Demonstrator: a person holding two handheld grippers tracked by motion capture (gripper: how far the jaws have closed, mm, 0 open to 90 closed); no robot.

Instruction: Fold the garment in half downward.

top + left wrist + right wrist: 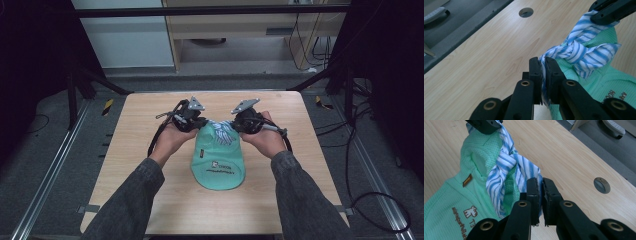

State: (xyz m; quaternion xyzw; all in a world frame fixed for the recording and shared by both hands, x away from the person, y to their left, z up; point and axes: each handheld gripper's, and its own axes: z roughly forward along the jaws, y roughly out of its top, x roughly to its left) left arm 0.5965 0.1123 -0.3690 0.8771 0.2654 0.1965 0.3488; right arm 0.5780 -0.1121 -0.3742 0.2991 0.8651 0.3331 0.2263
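Though dim-roomed, pale wooden table (150,165)

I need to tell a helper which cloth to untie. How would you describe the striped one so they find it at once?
On the wooden table, find the green bag lying in the middle. At its far end, between the left tool and right tool, sits the striped cloth: blue and white, knotted, unlike the plain green fabric beneath.
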